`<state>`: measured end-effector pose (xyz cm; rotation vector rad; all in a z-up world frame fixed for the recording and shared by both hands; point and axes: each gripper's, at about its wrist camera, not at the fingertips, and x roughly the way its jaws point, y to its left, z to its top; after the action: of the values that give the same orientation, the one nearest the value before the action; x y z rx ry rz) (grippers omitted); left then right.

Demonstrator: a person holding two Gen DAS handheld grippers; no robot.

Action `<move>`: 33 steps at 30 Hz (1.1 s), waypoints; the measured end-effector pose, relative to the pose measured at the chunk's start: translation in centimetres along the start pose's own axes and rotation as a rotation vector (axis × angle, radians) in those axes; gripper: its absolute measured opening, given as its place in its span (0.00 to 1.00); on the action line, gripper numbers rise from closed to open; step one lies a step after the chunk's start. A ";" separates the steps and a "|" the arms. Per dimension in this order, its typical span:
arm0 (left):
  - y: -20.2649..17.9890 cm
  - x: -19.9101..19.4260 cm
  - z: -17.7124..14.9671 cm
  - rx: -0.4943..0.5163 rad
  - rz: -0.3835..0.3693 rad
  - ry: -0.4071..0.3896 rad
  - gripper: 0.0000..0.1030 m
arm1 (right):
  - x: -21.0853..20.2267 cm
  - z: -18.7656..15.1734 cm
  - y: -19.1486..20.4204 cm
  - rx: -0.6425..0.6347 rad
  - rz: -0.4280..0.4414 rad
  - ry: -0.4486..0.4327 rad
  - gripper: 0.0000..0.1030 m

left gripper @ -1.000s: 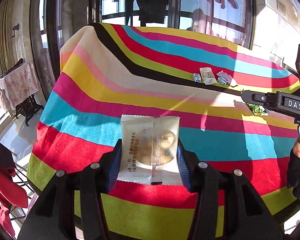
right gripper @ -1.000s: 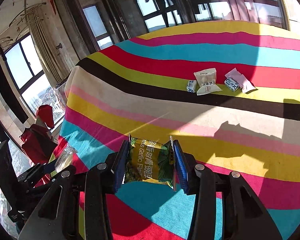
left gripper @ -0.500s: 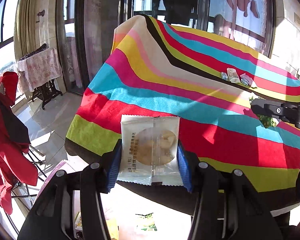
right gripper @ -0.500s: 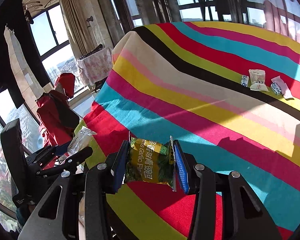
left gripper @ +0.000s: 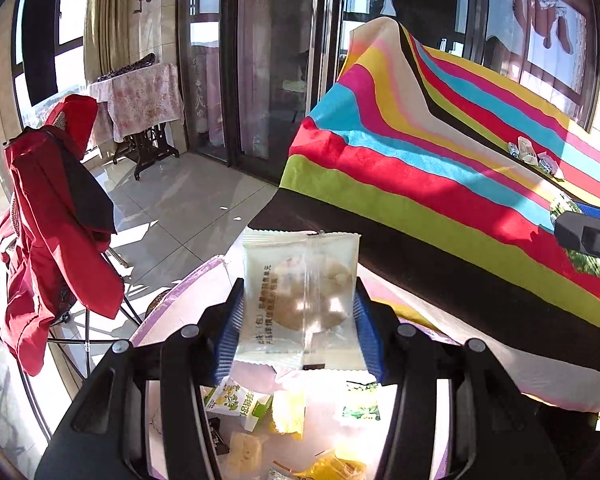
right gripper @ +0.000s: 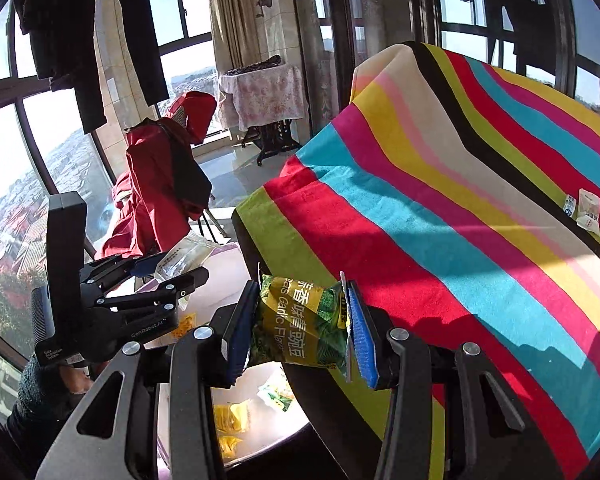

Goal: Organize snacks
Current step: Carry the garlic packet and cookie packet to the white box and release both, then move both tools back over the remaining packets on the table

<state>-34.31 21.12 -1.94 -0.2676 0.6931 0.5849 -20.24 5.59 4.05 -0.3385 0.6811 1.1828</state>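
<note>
Two grippers hang over the lavender bin [left gripper: 204,280]: left gripper [left gripper: 298,322] fingers clamp a white cookie packet [left gripper: 300,300], right gripper [right gripper: 300,330] fingers clamp a green pea packet [right gripper: 300,324].

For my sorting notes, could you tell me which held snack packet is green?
The garlic pea packet in the right gripper; the left gripper's biscuit packet is white and clear.

Hard daylight enters through the windows [right gripper: 188,12]. Glare washes out the box interior [left gripper: 324,412] in the left wrist view. Crisp dark shadows fall across the striped cloth [right gripper: 440,240]. Strong fisheye bending and black vignette at edges; focus sharp, no motion blur.
</note>
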 end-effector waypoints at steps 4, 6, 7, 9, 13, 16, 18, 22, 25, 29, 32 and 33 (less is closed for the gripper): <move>1.6 0.1 -1.4 -0.014 0.032 0.042 0.50 | 1.2 -0.6 2.7 -0.060 0.036 0.041 0.43; 2.2 0.5 -2.3 -0.007 0.053 0.072 0.50 | 1.9 -1.1 4.2 -0.092 0.061 0.071 0.43; 2.6 0.6 -2.7 -0.004 0.066 0.085 0.50 | 2.3 -1.4 5.0 -0.115 0.072 0.085 0.43; 3.4 1.0 -3.5 -0.009 0.089 0.114 0.50 | 2.9 -2.1 6.6 -0.162 0.100 0.110 0.43; 5.1 1.4 -4.8 -0.041 0.125 0.161 0.50 | 4.0 -3.6 9.6 -0.247 0.153 0.158 0.43; 6.0 1.6 -5.3 -0.054 0.150 0.187 0.52 | 4.6 -4.6 11.1 -0.296 0.217 0.198 0.49; 6.4 1.5 -5.4 -0.059 0.180 0.188 0.77 | 4.5 -5.0 11.7 -0.322 0.212 0.198 0.68; 6.7 1.3 -5.0 -0.074 0.193 0.179 0.88 | 3.9 -4.9 11.3 -0.324 0.202 0.178 0.75; 6.2 1.2 -4.5 -0.061 0.196 0.172 0.90 | 3.4 -4.4 10.1 -0.287 0.187 0.159 0.77; 4.9 1.4 -3.7 -0.045 0.175 0.165 0.92 | 2.1 -3.8 7.8 -0.217 0.170 0.125 0.79; 3.4 1.3 -2.5 -0.040 0.137 0.147 0.95 | 0.7 -3.2 5.8 -0.177 0.147 0.079 0.80; 2.8 1.2 -2.0 -0.039 0.116 0.136 0.97 | 0.1 -3.0 5.1 -0.160 0.141 0.063 0.80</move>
<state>-36.21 23.06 -4.35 -0.3073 0.8326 0.6956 -25.85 5.73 2.24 -0.4689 0.6750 1.3697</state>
